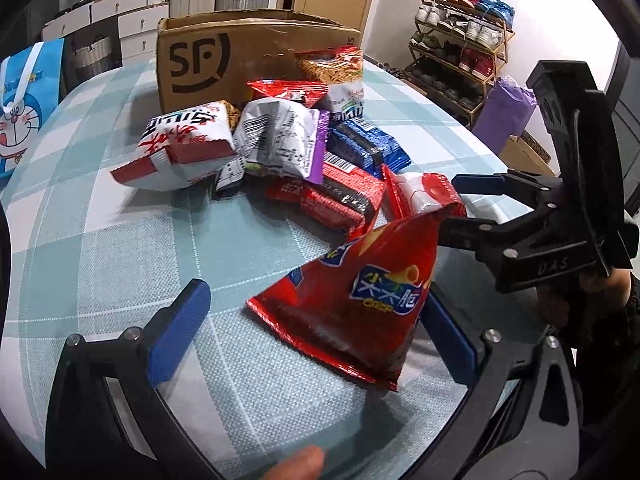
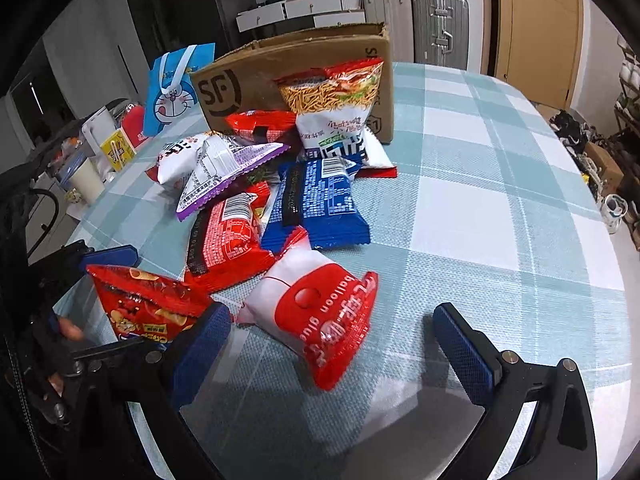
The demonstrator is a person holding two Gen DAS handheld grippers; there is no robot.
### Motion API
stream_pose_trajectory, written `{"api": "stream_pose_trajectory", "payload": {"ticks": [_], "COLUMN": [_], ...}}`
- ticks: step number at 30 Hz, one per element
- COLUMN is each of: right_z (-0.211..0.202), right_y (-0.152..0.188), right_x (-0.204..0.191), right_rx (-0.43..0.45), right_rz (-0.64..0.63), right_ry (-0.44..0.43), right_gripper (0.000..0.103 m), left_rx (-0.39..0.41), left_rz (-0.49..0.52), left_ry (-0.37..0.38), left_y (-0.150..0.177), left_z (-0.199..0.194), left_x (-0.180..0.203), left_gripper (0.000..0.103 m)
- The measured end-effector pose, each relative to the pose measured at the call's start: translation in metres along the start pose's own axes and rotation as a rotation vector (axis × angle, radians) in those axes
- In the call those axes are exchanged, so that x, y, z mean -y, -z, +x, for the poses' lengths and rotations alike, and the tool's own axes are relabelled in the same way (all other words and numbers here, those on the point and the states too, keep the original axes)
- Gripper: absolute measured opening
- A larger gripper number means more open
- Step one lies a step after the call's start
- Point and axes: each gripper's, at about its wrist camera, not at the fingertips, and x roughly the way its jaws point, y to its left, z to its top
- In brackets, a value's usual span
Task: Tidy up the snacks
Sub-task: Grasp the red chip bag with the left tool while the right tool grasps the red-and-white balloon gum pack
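Blue and white checked cloth covers the surface [image 2: 500, 200]. At the far side stands a brown cardboard box [image 1: 224, 52] with its top open. What is inside the box cannot be seen from here. A noodle snack bag [image 2: 336, 108] leans upright against the front of the box.

Snack bags lie in a pile in front of the box. A white bag with a purple edge [image 2: 218, 172] rests on top of the pile. A blue pack [image 2: 320, 200] and a red pack [image 2: 228, 240] lie side by side below it. A red and white bag [image 2: 320, 320] lies nearest the right hand-held gripper [image 2: 332, 344], whose blue fingers stand wide apart with nothing between them. One finger is just beside that bag.

The left hand-held gripper [image 1: 316, 328] also has its fingers spread wide. A red chip bag [image 1: 352, 300] sits between them on the cloth, tilted up to a point. Whether either finger touches it cannot be told.

The right half of the surface is bare cloth, with lots of open room out to its curved edge. The near side has open cloth too. A blue cartoon bag [image 1: 24, 108] stands past the left edge. Suitcases [image 2: 416, 20] line the far wall, and a shoe rack [image 1: 460, 44] stands off to the right.
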Motion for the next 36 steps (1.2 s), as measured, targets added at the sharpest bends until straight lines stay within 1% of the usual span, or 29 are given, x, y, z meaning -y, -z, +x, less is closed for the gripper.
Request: {"api": "stream_pose_trajectory", "payload": {"ticks": [4, 8, 9, 10, 12, 14, 16, 17, 21, 22, 25, 32, 34, 36], "right_z": [0.004, 0.005, 0.004, 0.005, 0.004, 0.002, -0.001, -0.002, -0.007, -0.008, -0.011, -0.021, -0.023, -0.025], "right_y": [-0.004, -0.005, -0.005, -0.005, -0.003, -0.001, 0.002, 0.003, 0.008, 0.008, 0.01, 0.011, 0.011, 0.011], "right_x": [-0.004, -0.008, -0.009, -0.011, -0.013, -0.013, -0.01, -0.009, -0.003, -0.001, 0.002, 0.006, 0.007, 0.008], "right_rx": [0.003, 0.008, 0.01, 0.009, 0.012, 0.017, 0.027, 0.032, 0.045, 0.05, 0.055, 0.098, 0.105, 0.114], "right_rz": [0.008, 0.0, -0.004, -0.012, -0.027, -0.027, -0.025, -0.028, -0.025, -0.019, -0.013, 0.001, 0.006, 0.008], "right_ry": [0.004, 0.037, 0.041, 0.048, 0.065, 0.058, 0.049, 0.043, 0.028, 0.018, 0.005, -0.017, -0.017, -0.019], "right_gripper": [0.103, 0.101, 0.096, 0.088, 0.086, 0.082, 0.073, 0.07, 0.064, 0.061, 0.058, 0.056, 0.056, 0.056], "left_rx": [0.0, 0.002, 0.002, 0.001, -0.001, -0.001, -0.003, -0.004, -0.013, -0.015, -0.02, -0.016, -0.015, -0.02], "left_rz": [-0.006, -0.001, -0.002, -0.001, 0.0, 0.002, 0.005, 0.006, 0.007, 0.008, 0.008, 0.016, 0.022, 0.028], "left_ry": [0.001, -0.001, 0.0, 0.0, 0.0, -0.002, -0.004, -0.005, -0.008, -0.01, -0.006, 0.018, 0.02, 0.028], "left_y": [0.0, 0.001, 0.002, 0.002, 0.003, 0.002, 0.002, 0.001, 0.002, 0.002, 0.001, -0.004, -0.005, -0.005], "left_z": [-0.001, -0.002, -0.002, -0.002, -0.002, -0.001, -0.001, -0.001, 0.0, 0.0, 0.002, 0.003, 0.004, 0.006], "left_x": [-0.002, -0.002, -0.002, -0.002, -0.001, -0.001, 0.0, 0.001, 0.002, 0.002, 0.003, 0.005, 0.007, 0.008], "left_gripper": [0.102, 0.102, 0.102, 0.102, 0.102, 0.102, 0.102, 0.102, 0.102, 0.102, 0.102, 0.102, 0.098, 0.09]}}
